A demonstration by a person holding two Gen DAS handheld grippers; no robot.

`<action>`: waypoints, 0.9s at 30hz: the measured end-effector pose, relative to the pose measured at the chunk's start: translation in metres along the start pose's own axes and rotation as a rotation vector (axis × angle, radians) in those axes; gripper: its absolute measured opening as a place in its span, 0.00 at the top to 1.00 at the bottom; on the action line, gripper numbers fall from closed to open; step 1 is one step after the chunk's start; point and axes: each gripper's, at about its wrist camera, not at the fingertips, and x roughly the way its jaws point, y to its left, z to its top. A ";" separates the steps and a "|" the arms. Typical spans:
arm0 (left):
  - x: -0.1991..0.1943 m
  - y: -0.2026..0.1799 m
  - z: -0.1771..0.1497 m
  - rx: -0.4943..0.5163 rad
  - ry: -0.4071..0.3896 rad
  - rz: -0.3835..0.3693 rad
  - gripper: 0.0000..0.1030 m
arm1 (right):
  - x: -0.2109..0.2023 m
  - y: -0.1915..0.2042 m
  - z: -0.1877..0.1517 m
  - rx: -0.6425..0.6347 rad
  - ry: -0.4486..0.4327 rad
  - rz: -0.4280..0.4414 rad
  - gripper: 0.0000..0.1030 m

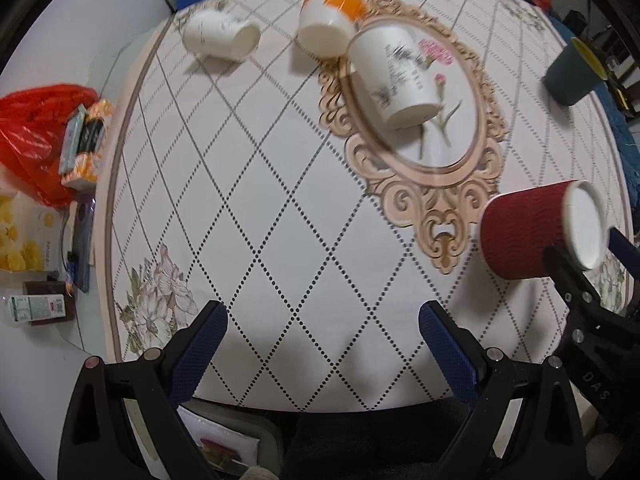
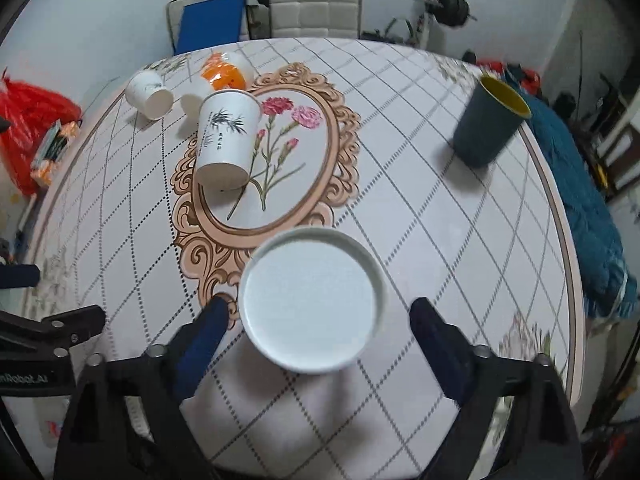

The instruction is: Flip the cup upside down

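My right claw (image 2: 316, 320) stands wide around the inverted red cup (image 1: 524, 232), base up on the table (image 1: 280, 208), apparently set down. My left claw (image 1: 324, 344) hangs wide and empty, clear of the cup.

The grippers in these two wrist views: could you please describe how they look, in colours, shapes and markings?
The left gripper and right gripper look alike: black angular plastic frames with triangular cut-outs and silver screw heads, each carrying two fingers faced with dark blue textured pads. White lettering marks the frames, "DAS" on the right and "nRobot.AI" on the left. No cables or sleeves show.
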 end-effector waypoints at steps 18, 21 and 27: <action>-0.113 -0.036 -0.042 -0.031 -0.192 -0.053 0.05 | -0.139 -0.063 -0.037 0.120 -0.017 -0.110 0.04; -0.136 -0.040 -0.052 -0.033 -0.231 -0.062 0.05 | -0.164 -0.065 -0.042 0.119 -0.043 -0.102 0.04; -0.183 -0.036 -0.076 -0.046 -0.299 -0.063 0.05 | -0.223 -0.073 -0.053 0.129 -0.101 -0.096 0.04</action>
